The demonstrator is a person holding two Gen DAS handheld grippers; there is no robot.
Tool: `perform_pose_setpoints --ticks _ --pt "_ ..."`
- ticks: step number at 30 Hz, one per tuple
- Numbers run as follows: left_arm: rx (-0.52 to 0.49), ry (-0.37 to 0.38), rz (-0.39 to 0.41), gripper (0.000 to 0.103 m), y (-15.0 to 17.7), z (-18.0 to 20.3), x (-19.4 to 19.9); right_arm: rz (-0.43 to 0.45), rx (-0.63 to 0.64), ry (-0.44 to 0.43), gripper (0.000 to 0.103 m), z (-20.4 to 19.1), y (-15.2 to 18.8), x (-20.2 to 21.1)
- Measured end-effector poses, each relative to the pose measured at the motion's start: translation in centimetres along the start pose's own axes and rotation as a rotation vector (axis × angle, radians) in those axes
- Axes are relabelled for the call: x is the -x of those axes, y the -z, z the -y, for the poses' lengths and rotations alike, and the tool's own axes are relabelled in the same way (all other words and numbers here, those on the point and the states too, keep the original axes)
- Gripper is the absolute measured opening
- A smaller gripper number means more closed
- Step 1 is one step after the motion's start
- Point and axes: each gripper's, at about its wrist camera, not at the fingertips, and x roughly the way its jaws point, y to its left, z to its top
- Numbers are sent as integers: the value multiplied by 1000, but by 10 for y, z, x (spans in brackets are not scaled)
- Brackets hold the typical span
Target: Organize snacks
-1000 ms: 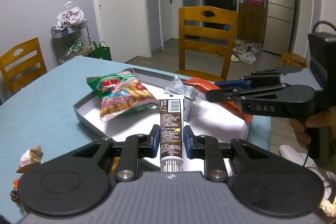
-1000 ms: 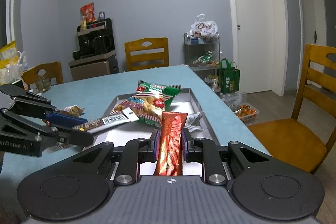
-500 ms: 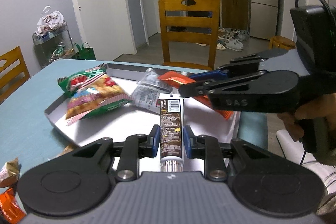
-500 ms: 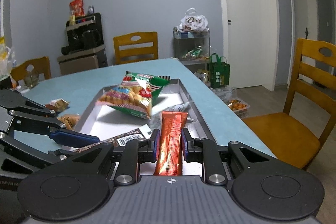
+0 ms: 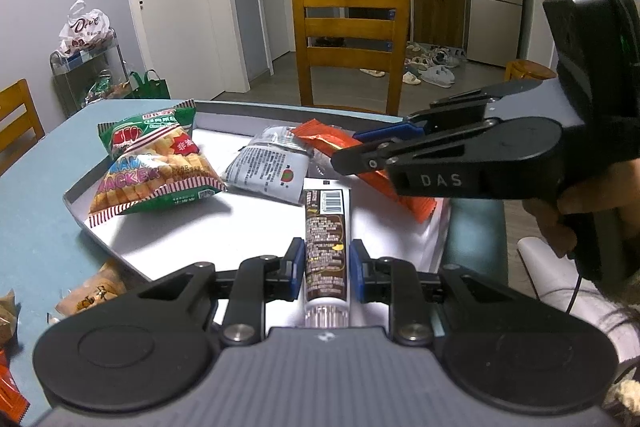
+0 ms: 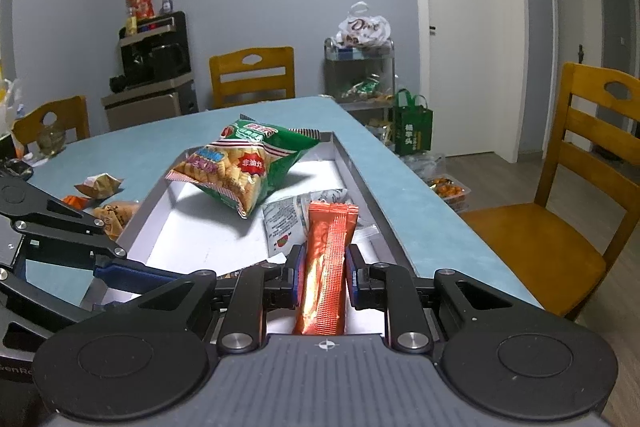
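The blue table (image 6: 404, 199) carries my shallow grey tray (image 5: 76, 201), where a green cracker bag (image 5: 152, 167) and a grey packet (image 5: 272, 171) lie. Over it, my left gripper (image 5: 326, 267) clamps a brown snack bar (image 5: 325, 247). My right gripper (image 6: 322, 277) pinches an orange wafer packet (image 6: 326, 267).

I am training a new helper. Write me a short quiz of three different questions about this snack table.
1. True or false: the left gripper is shut on the brown bar.
2. What does the right gripper hold?
3. The green cracker bag lies: A) in the tray, B) on a chair, C) on the floor.

Key: 1 true. 2 the orange packet. 3 A.
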Motion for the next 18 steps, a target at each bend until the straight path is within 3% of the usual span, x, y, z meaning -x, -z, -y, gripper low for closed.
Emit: perform_pose_setpoints --ticks 18 --pt "28 9 -9 21 3 -5 1 -16 1 18 23 -1 -1 -3"
